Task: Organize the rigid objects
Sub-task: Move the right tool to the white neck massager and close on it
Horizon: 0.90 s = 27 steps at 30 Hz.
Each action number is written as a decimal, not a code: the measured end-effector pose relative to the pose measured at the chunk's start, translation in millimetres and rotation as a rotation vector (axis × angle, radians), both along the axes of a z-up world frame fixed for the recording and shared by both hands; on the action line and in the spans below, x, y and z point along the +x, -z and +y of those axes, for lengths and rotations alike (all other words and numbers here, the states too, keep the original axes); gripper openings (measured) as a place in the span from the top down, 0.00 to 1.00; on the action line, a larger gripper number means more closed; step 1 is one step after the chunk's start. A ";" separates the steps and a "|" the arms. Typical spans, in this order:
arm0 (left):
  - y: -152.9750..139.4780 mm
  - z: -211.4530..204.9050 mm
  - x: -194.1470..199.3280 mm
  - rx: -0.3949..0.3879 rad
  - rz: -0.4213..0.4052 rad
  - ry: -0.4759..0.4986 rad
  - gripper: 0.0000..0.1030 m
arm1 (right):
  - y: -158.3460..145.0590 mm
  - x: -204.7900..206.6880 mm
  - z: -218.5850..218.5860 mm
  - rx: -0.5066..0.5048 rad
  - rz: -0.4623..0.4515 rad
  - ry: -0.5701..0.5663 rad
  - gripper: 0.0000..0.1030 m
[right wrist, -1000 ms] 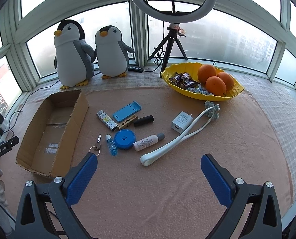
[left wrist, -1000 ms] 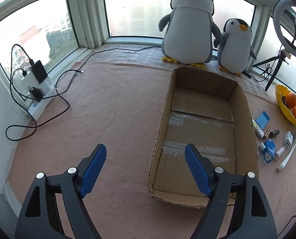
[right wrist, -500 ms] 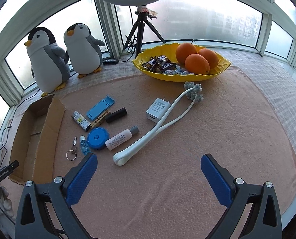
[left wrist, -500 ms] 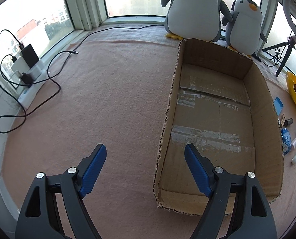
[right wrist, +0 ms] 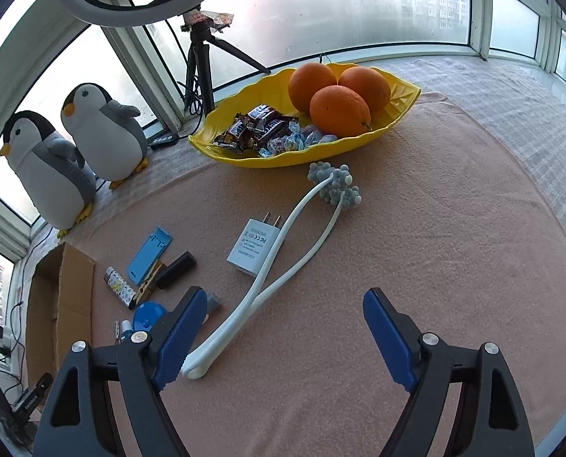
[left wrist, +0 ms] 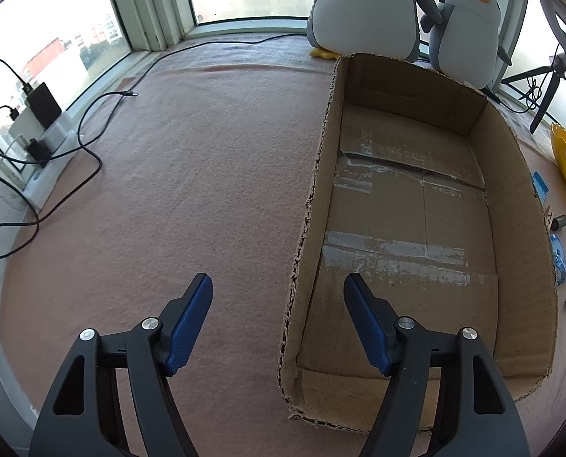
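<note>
Closing in on the long white Y-shaped massager (right wrist: 283, 266)
Both tongs narrowing, nothing clamped: left gripper (left wrist: 279, 297) straddles the open brown cardboard box (left wrist: 519, 205) wall; I'd centre right gripper (right wrist: 279, 316) on its handle

Both tools match — the left gripper (left wrist: 277, 285) and right gripper (right wrist: 283, 297) have matte black plastic arms with triangular cut-outs, two round silver screws on each arm, and ribbed blue pads (right wrist: 387, 339) — long, tapering to points.

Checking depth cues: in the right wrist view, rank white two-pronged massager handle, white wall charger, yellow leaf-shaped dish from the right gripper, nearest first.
1. White two-pronged massager handle, by the right gripper's left finger.
2. White wall charger, centre, farther up.
3. Yellow leaf-shaped dish, farthest, by the window.
</note>
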<state>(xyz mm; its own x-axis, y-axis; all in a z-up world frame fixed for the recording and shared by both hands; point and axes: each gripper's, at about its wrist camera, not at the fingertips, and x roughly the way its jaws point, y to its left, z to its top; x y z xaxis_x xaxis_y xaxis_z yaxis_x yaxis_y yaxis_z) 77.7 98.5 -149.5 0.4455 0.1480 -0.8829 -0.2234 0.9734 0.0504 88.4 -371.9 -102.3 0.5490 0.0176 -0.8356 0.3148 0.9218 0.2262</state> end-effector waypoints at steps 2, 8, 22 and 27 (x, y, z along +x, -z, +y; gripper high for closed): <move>3.6 0.3 1.8 -0.003 0.013 -0.002 0.40 | 0.9 11.4 -3.3 0.008 0.003 -0.006 0.32; 5.5 -5.5 2.5 0.027 0.016 0.020 0.48 | 15.9 43.8 -14.4 0.066 0.050 -0.002 0.49; 5.6 -10.0 4.6 0.057 0.014 0.044 0.48 | 35.9 78.5 -27.0 0.107 0.088 0.010 0.67; 5.5 -9.3 5.4 0.059 0.016 0.048 0.48 | 45.8 83.4 -28.0 0.113 0.118 0.011 0.82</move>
<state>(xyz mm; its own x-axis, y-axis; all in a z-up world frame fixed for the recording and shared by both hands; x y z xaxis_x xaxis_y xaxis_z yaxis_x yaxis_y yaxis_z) 83.1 89.1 -155.0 0.4393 0.1784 -0.8804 -0.1748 0.9783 0.1110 171.8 -399.9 -148.1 0.4482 0.1096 -0.8872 0.3548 0.8891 0.2891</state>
